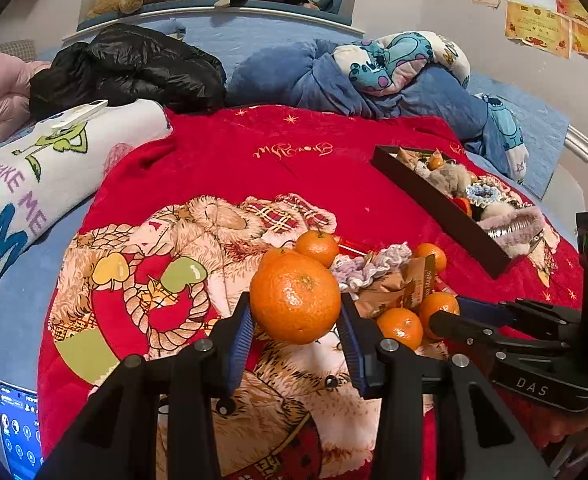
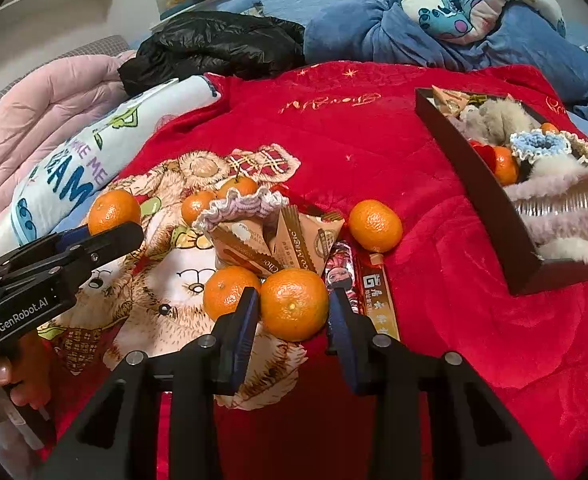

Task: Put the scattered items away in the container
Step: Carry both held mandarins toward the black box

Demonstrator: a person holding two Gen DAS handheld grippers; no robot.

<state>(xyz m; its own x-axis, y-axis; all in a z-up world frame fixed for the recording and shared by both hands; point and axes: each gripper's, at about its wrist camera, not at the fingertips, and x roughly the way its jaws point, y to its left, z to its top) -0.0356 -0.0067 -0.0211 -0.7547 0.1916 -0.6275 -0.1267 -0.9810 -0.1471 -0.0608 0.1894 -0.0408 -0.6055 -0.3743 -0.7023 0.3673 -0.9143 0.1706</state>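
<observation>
My left gripper (image 1: pixel 296 312) is shut on a mandarin (image 1: pixel 295 298) and holds it above the red blanket (image 1: pixel 222 168). My right gripper (image 2: pixel 294 300) has its pads against both sides of another mandarin (image 2: pixel 294 314), which rests on the blanket beside a neighbouring mandarin (image 2: pixel 230 292). More mandarins (image 2: pixel 375 225), brown snack packets (image 2: pixel 298 240), a crocheted scrunchie (image 2: pixel 238 206) and two wrapped bars (image 2: pixel 376 296) lie scattered just beyond. The dark box (image 2: pixel 474 168) at the right holds furry scrunchies, packets and mandarins. In the right wrist view the left gripper (image 2: pixel 110 228) shows at the left with its mandarin (image 2: pixel 114 210).
A black jacket (image 1: pixel 130 68), a white printed pillow (image 1: pixel 34 176) and a pink quilt (image 2: pixel 54 100) lie at the left and back. Blue bedding with a cartoon pillow (image 1: pixel 394 60) sits behind the box. A lit phone (image 1: pixel 18 428) lies at the near left.
</observation>
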